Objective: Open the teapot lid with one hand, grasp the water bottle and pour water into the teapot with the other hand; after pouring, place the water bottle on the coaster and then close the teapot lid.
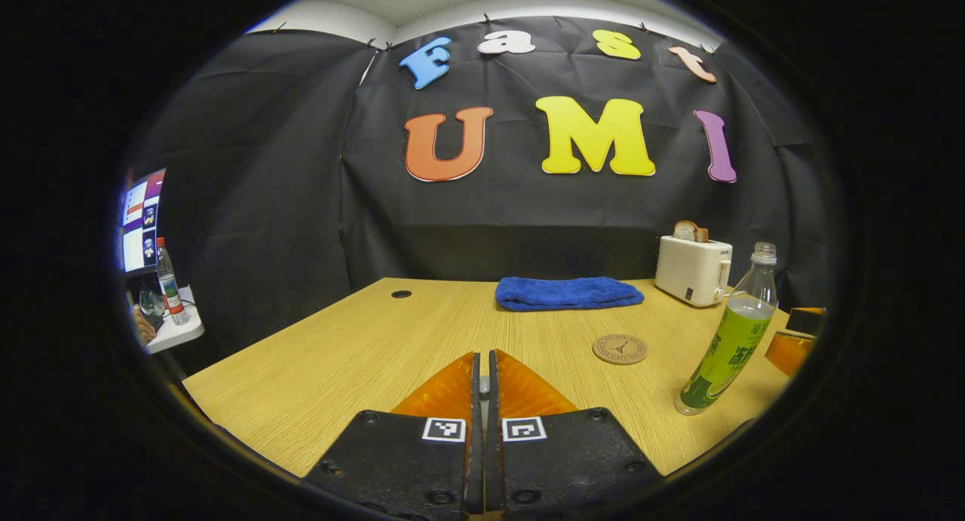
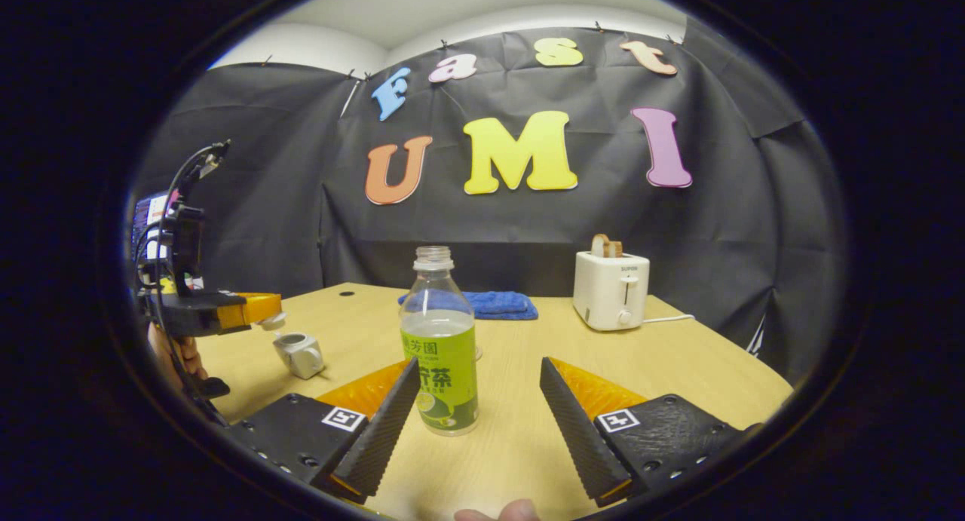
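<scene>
Bottle, uncapped, is standing upright on the table; we are holding the right gripper wide open around it, not touching. We are keeping the left gripper closed, seemingly pinching the lid above the teapot. Coaster is lying near the towel and toaster.

Bottle stands uncapped, clear all round; coaster just left, towel and toaster well behind it
</scene>
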The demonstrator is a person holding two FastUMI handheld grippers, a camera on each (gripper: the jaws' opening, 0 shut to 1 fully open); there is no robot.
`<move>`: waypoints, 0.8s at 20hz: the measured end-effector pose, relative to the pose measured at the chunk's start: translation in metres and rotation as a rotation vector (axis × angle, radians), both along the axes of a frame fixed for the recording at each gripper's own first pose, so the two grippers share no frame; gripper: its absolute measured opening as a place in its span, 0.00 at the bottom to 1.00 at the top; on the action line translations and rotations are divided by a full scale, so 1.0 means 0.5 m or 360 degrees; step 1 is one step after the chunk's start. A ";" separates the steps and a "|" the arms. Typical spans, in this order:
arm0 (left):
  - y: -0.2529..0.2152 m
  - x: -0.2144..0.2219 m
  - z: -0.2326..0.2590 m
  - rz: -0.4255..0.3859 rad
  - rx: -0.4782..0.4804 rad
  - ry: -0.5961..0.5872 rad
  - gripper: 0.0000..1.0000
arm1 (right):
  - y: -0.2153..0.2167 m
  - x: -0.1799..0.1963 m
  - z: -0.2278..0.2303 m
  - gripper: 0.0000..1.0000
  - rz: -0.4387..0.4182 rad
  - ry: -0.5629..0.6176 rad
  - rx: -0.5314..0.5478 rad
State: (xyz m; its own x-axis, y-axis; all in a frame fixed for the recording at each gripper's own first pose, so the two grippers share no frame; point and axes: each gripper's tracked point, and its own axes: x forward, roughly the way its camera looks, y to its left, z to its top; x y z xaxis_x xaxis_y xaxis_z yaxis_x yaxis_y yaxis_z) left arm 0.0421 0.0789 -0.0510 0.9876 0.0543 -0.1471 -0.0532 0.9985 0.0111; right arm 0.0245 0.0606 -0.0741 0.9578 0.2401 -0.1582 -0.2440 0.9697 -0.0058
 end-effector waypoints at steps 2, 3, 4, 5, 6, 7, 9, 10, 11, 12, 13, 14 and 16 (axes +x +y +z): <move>0.005 -0.012 0.003 -0.0003 0.0002 -0.0006 0.04 | 0.018 0.014 -0.006 0.95 0.0011 0.0013 0.0003; 0.008 -0.016 0.002 -0.0004 0.0001 -0.0005 0.04 | 0.029 0.023 -0.010 0.95 0.0020 0.0026 0.0003; 0.013 -0.020 0.004 0.0000 -0.0002 -0.0011 0.04 | 0.039 0.028 -0.015 0.95 0.0030 0.0038 -0.0004; 0.017 -0.025 0.005 0.0003 -0.0004 -0.0015 0.04 | 0.046 0.034 -0.019 0.95 0.0031 0.0047 -0.0018; 0.022 -0.029 0.007 0.0008 -0.0003 -0.0020 0.04 | 0.053 0.041 -0.021 0.95 0.0030 0.0052 -0.0023; 0.025 -0.032 0.006 0.0009 0.0001 -0.0023 0.04 | 0.061 0.046 -0.023 0.97 0.0033 0.0059 -0.0023; 0.032 -0.036 0.006 0.0009 0.0008 -0.0021 0.04 | 0.071 0.058 -0.029 0.98 0.0022 0.0067 -0.0024; 0.033 -0.040 0.007 0.0006 0.0009 -0.0025 0.04 | 0.074 0.061 -0.030 0.97 0.0017 0.0067 -0.0019; 0.035 -0.041 0.007 0.0005 0.0010 -0.0028 0.04 | 0.079 0.067 -0.030 0.97 0.0015 0.0075 -0.0016; 0.036 -0.043 0.008 0.0005 0.0011 -0.0033 0.04 | 0.084 0.069 -0.033 0.95 0.0015 0.0079 -0.0012; 0.041 -0.047 0.009 0.0007 0.0013 -0.0037 0.04 | 0.087 0.071 -0.031 0.95 0.0010 0.0082 -0.0013; 0.045 -0.048 0.012 0.0010 0.0015 -0.0044 0.04 | 0.089 0.074 -0.031 0.95 0.0002 0.0078 -0.0010; 0.047 -0.046 0.014 0.0007 0.0008 -0.0048 0.04 | 0.090 0.076 -0.027 0.83 -0.0016 0.0070 -0.0023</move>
